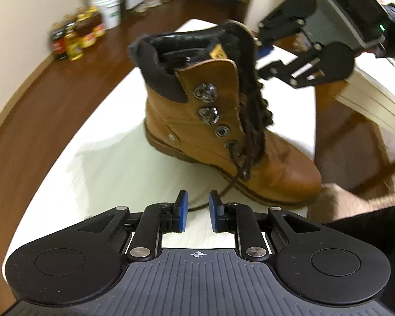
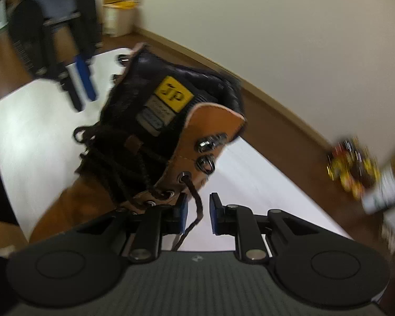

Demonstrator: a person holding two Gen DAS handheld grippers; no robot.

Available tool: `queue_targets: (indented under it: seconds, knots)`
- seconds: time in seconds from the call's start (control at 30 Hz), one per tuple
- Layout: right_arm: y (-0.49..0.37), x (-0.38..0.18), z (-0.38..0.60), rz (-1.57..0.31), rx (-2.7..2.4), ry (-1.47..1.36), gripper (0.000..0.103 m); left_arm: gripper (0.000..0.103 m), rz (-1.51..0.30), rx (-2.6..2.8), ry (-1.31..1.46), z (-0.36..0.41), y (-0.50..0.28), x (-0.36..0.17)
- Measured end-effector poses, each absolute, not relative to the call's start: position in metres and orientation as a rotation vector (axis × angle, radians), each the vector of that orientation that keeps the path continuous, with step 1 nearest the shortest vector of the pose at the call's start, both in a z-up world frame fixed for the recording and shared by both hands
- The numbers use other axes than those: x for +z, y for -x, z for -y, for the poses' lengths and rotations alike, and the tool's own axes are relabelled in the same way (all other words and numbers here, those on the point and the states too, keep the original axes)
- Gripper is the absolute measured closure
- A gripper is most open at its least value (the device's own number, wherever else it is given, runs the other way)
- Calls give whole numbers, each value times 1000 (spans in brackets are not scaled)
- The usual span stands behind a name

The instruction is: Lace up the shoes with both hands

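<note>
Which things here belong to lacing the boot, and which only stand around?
For the job:
boot
dark lace
left gripper
right gripper

Just around:
bottles on the floor
white bucket
cardboard box

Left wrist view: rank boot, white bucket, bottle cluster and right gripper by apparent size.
1. boot, clearly largest.
2. right gripper, with its body, though it sits nearer the camera than the floor items.
3 and 4. white bucket and bottle cluster look alike in size; both far away and blurred, so unranked.
</note>
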State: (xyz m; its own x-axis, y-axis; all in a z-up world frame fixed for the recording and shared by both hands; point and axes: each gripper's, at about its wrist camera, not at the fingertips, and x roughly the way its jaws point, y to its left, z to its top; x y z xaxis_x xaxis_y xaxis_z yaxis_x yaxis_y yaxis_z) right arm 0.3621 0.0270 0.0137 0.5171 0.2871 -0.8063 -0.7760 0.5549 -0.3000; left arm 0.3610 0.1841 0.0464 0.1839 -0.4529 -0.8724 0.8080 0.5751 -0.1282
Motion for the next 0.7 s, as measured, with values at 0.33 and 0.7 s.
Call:
queue_targets:
  seconds: [0.33,0.7]
  knots:
    - [-350,13,-14,-857,635,642,99,85,-1035,-975,-405,-188,-346,37]
    - [-332,-6,7,-964,328,534,99,85,-1005,-975,-462,-187,-350,19]
